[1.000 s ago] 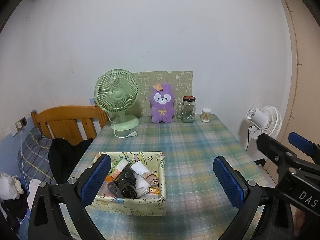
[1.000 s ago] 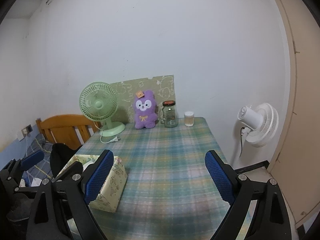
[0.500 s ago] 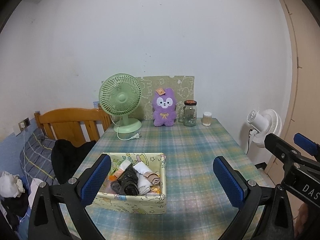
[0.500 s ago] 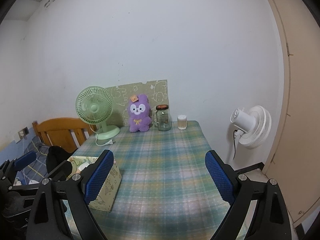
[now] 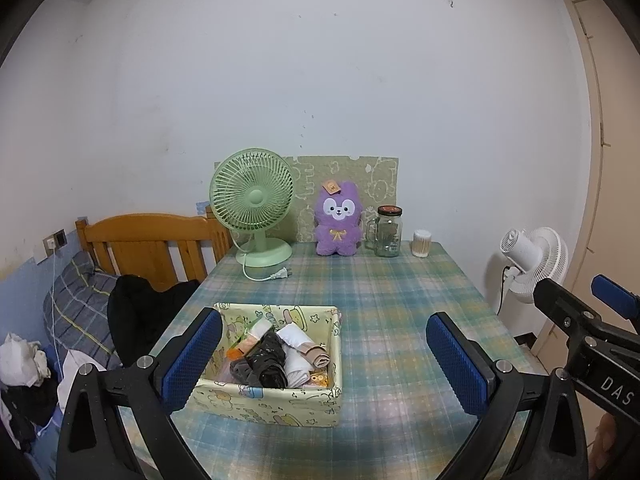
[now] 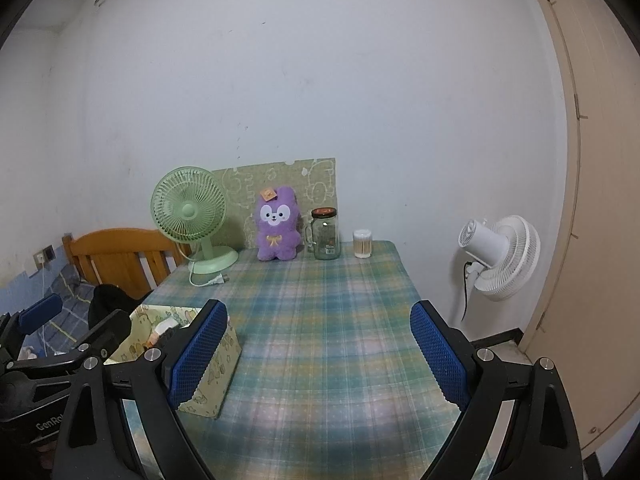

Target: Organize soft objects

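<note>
A pale yellow patterned fabric box [image 5: 256, 404] sits on the near left of the plaid table [image 5: 384, 300]. It holds rolled soft items: a black roll [image 5: 269, 364], a white roll [image 5: 295, 340] and a tan roll [image 5: 318, 357]. The box also shows in the right wrist view [image 6: 214, 372]. My left gripper [image 5: 324, 358] is open and empty, held above and in front of the box. My right gripper [image 6: 318, 356] is open and empty over the table, to the right of the box.
At the table's far edge stand a green desk fan [image 5: 254, 208], a purple plush toy [image 5: 338, 220], a glass jar [image 5: 388, 232] and a small cotton swab tub [image 5: 421, 243]. A wooden headboard [image 5: 148, 240] and bedding lie left. A white fan [image 5: 532, 260] stands right.
Both grippers have pulled back and risen, so the table and box look farther away and lower in view. Both stay open and empty.
</note>
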Demonstrator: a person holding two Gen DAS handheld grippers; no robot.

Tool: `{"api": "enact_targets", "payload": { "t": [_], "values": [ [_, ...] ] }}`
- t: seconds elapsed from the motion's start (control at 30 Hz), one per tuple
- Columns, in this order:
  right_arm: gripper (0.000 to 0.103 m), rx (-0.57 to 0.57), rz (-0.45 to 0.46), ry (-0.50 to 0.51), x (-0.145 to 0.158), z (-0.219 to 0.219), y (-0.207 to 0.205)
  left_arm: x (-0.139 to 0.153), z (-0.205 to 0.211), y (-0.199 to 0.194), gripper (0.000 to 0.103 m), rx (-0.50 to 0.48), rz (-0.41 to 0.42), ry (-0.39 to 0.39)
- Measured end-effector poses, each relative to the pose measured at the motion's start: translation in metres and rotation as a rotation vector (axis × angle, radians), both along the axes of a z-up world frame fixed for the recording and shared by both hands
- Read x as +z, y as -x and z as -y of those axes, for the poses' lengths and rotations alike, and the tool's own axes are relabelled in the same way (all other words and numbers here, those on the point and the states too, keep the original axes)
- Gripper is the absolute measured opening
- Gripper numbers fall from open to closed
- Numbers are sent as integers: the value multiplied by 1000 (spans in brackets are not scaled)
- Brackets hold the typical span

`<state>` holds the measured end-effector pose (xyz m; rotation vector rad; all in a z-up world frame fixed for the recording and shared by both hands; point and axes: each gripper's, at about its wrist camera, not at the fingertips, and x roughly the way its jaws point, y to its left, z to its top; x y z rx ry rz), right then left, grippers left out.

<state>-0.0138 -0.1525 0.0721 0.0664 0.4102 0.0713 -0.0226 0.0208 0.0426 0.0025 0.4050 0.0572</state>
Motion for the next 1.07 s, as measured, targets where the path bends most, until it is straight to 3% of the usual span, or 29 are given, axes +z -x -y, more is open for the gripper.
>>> {"api": "enact_targets", "payload": {
  "t": [1.07],
  "values": [
    [95, -2, -4, 10, -2, -1, -1, -4, -3, 0, 103, -1, -6, 12]
  ]
}}
